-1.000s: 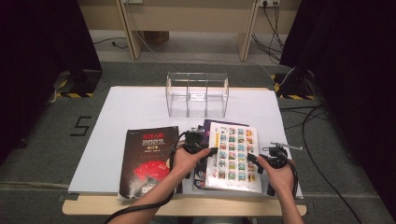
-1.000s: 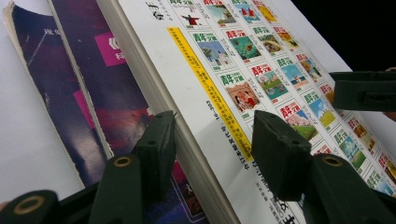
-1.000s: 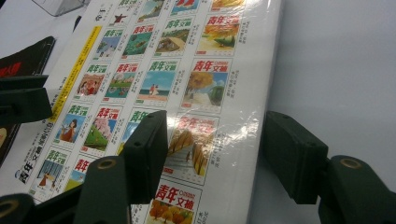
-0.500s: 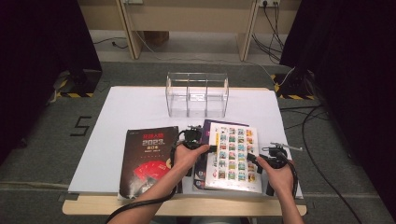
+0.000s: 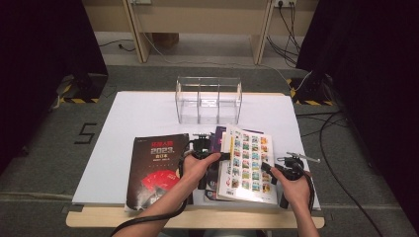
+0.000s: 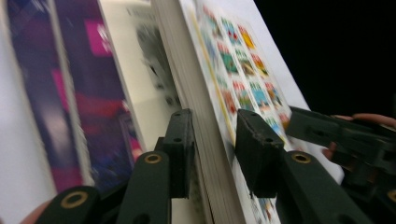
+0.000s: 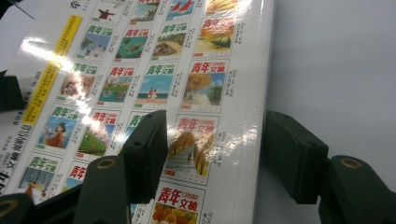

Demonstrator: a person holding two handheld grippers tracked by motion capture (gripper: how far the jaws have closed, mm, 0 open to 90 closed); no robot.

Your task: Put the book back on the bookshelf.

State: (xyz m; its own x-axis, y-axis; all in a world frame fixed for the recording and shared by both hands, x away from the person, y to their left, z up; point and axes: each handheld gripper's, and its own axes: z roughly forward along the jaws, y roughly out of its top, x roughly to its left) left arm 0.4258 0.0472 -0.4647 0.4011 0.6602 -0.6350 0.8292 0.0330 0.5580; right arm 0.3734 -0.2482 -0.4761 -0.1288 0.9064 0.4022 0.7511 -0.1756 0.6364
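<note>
A thick white magazine [image 5: 249, 165] with a grid of small colour pictures on its cover lies on top of a purple book [image 5: 217, 136] at the table's front. My left gripper [image 5: 220, 155] has just been closing and is shut on the magazine's spine edge [image 6: 219, 93], one jaw under it and one on the cover [image 6: 212, 126]. That edge is tilted up off the purple book [image 6: 70, 93]. My right gripper [image 5: 269, 168] is open at the magazine's right edge [image 7: 154, 70], one jaw over the cover and one over the bare table [image 7: 215, 140].
A black book [image 5: 155, 165] with red print lies flat just left of the stack. A clear plastic divided organizer [image 5: 208, 98] stands at the far side of the white table sheet [image 5: 138, 113]. Cables run on the floor at the right.
The left gripper's jaws have closed on the magazine's left edge, and that edge has lifted so the magazine now tilts. The right hand has stayed put.
</note>
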